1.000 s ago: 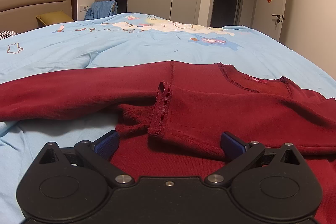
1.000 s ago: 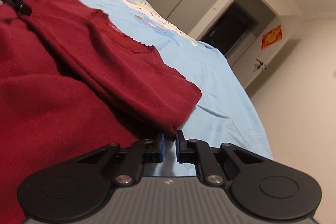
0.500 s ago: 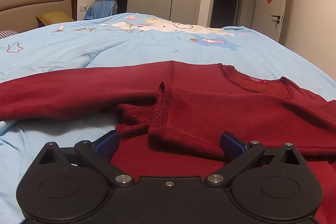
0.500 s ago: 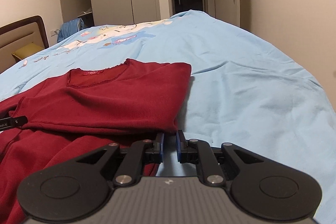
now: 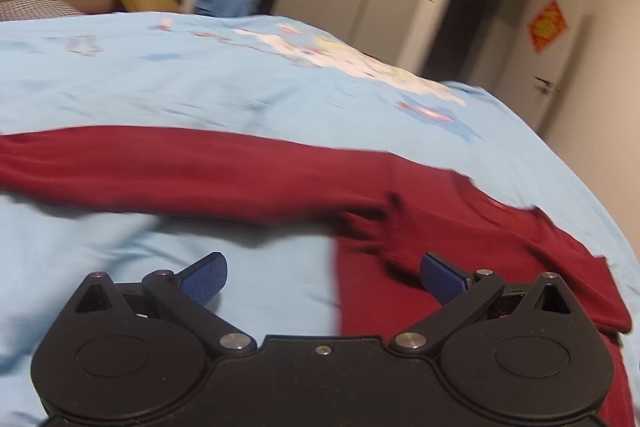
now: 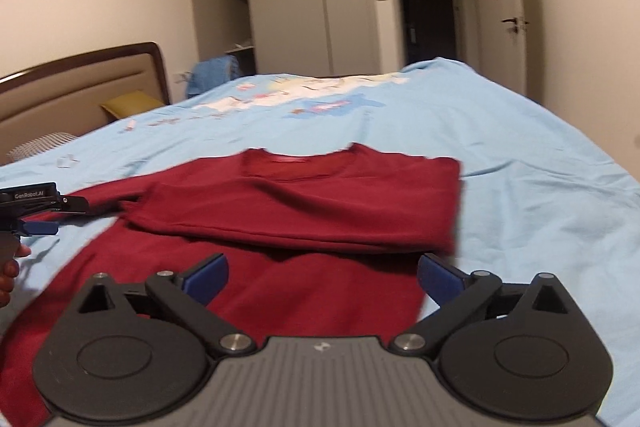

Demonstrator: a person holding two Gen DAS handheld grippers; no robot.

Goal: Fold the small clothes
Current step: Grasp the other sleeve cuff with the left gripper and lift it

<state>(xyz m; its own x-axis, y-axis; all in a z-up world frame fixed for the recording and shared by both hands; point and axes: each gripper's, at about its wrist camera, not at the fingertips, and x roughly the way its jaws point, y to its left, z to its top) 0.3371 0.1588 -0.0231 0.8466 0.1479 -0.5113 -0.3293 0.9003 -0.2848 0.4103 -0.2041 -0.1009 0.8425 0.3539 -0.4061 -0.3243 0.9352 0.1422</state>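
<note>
A dark red long-sleeved top [image 6: 304, 211] lies flat on the light blue bedspread [image 6: 520, 155], collar to the far side. Its right sleeve is folded across the chest. The other sleeve [image 5: 168, 167] stretches out to the left over the blue cover. My left gripper [image 5: 322, 275] is open and holds nothing, hovering at the garment's left edge, half over blue cloth. My right gripper [image 6: 322, 273] is open too, above the lower body of the top near its right edge. The left gripper [image 6: 40, 215] also shows at the far left of the right wrist view, with a hand [image 6: 10, 267] below it.
A padded headboard [image 6: 80, 83] with a yellow pillow [image 6: 128, 103] stands at the far left. Grey wardrobes [image 6: 304, 11], an open dark doorway [image 6: 428, 15] and a white door [image 6: 504, 19] line the far wall. The bed edge drops off to the right.
My right gripper let go of the folded sleeve edge, opened wide and pulled back over the body. My left gripper swung left, away from the cuff; its view is blurred with motion.
</note>
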